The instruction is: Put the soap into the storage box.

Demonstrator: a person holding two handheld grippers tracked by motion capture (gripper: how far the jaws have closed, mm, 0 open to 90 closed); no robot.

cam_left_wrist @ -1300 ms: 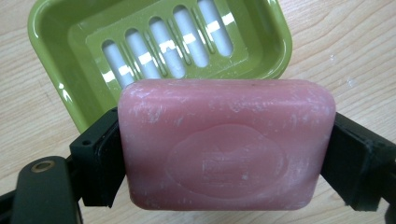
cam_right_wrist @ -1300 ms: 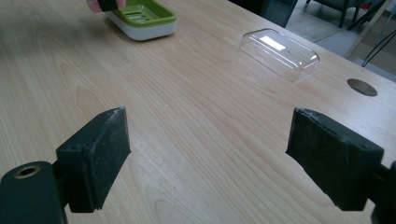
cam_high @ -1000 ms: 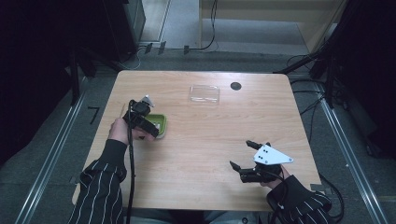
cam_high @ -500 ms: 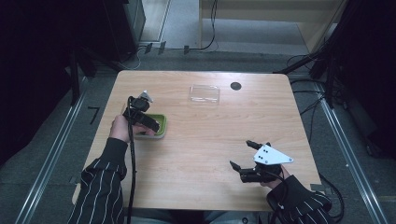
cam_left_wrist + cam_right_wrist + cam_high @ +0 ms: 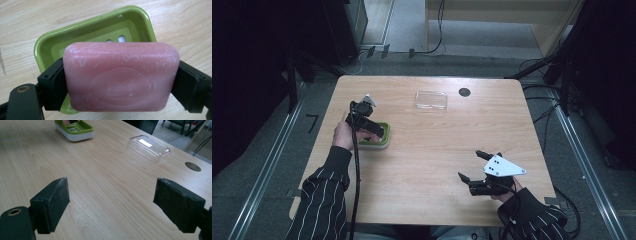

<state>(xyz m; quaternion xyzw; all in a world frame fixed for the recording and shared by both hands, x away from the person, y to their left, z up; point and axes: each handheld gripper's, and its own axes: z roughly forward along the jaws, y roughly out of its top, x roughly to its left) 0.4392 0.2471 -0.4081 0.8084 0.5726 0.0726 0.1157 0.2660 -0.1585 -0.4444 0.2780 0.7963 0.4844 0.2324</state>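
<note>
The big wooden table holds everything. On its left side sits a green soap dish, with slots in its floor. Near the far edge lies a clear lid, well apart from the dish, and a small dark round hole is just beside it.

The left gripper is over the dish. It squeezes a pink soap tight between its two jaws. The soap is held just above the dish.

The right gripper is low over the near right part of the table. Its jaws are wide apart and hold nothing.
</note>
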